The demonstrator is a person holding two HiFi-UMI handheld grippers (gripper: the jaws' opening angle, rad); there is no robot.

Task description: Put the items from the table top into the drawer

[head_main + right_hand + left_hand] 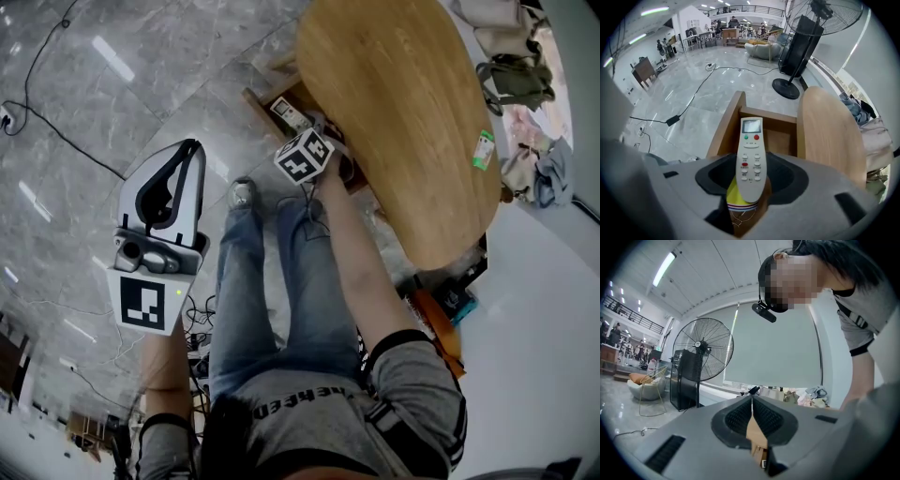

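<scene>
The right claw (751, 182) grips the remote (751, 150) by its lower end, poised over the open drawer (779, 140) for release, while the left claw (751, 414), pressed closed, hangs aside.

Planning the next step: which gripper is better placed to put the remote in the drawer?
Right. The right gripper holds the remote at the open drawer; the left gripper points away over the floor, jaws together.
</scene>
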